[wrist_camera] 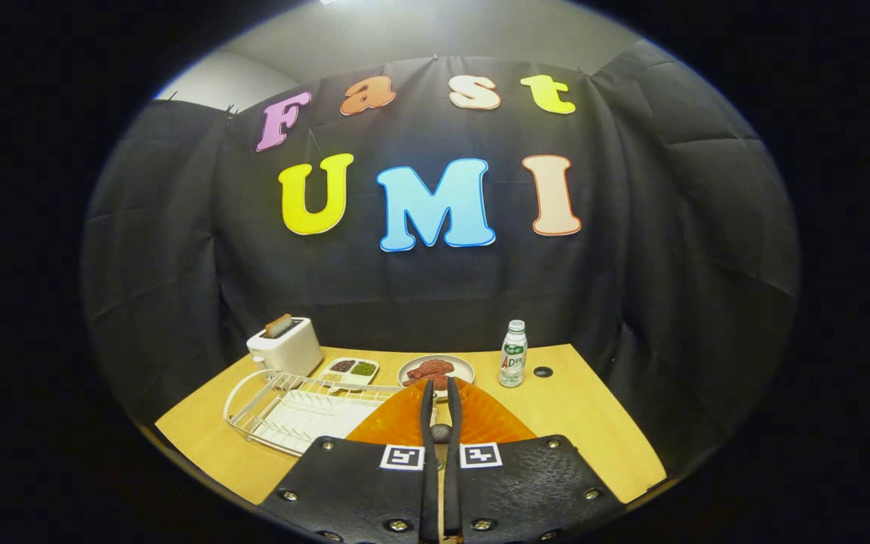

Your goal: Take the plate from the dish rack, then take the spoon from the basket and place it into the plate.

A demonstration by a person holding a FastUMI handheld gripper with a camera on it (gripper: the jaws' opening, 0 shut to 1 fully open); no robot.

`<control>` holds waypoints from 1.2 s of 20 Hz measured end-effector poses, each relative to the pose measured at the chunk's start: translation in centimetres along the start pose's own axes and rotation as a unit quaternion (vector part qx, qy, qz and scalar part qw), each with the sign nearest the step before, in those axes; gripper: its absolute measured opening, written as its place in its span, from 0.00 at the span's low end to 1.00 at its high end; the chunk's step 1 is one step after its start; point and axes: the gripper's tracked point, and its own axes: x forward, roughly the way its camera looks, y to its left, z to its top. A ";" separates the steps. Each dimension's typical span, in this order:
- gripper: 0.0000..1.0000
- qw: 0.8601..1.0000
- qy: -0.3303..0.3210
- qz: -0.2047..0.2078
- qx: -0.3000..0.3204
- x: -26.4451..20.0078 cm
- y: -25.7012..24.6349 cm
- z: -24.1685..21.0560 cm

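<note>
We have the orange plate (480, 423) clamped edge-on between the jaws of the gripper (441, 393), both fingers pressing on its rim, so it stands upright in front of the camera. It hangs above the counter (593, 431), just to the side of the white wire dish rack (284, 412), which now looks bare of dishes. By our reading, the first step is done as far as lifting goes: the plate is out of the rack but not yet set down.

Beyond the rack stand a white toaster (285, 346) and a small divided tray (350, 370); further along from the rack are a dish of reddish food (435, 370) and a small bottle (513, 353).

What is left, we judge: lay the plate flat on the counter, release it, fetch the spoon and put it in the plate. We cannot make out the basket or the spoon here.
</note>
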 end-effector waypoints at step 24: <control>0.03 0.988 0.140 0.063 0.008 0.9 12.8 -13.9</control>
